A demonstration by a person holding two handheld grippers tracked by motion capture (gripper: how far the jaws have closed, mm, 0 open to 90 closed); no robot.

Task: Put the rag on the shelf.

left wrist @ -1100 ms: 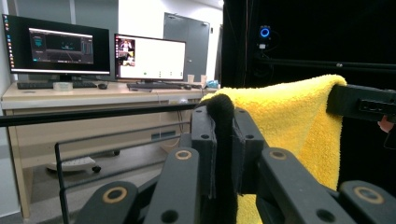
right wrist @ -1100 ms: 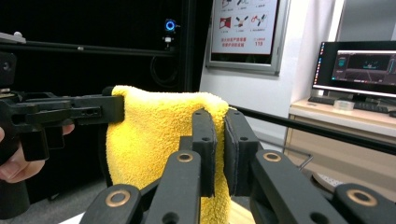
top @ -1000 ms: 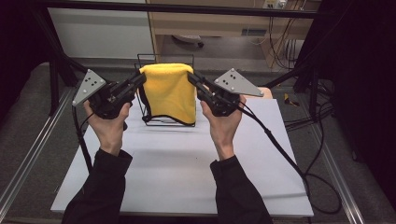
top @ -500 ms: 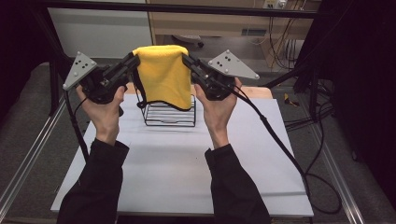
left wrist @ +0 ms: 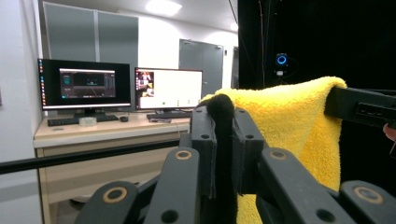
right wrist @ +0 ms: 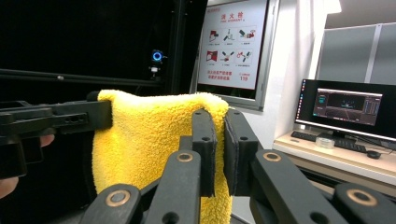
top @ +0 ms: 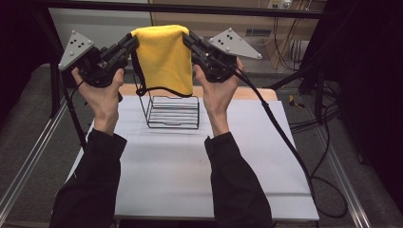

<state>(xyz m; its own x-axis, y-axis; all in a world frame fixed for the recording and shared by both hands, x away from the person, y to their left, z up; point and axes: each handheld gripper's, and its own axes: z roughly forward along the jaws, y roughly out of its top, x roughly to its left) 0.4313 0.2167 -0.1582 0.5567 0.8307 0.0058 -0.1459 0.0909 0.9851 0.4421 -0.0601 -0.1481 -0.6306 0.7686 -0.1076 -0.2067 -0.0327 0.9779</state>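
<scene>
Now the yellow towel [top: 164,57] hangs well above the wire rack [top: 172,111], stretched between the two grippers. A second ago it draped down over the rack and hid most of it; since then both hands have risen, and the towel's black-edged hem clears the top of the rack, which stands bare on the white table [top: 190,180]. That suggests the lift off the rack is about done, and the cloth is free to be carried or spread elsewhere.

The left gripper [top: 132,42] is clamped on the towel's top left corner, the right gripper [top: 186,38] on its top right corner. In the left gripper view the jaws are closed on a dark fold of the hem [left wrist: 220,112]; in the right gripper view the yellow pile [right wrist: 149,140] sits pinched between the pads.

How much cloth each jaw holds is hard to judge. The towel's back side and the rack's far edge behind it are hidden in the high view.
</scene>
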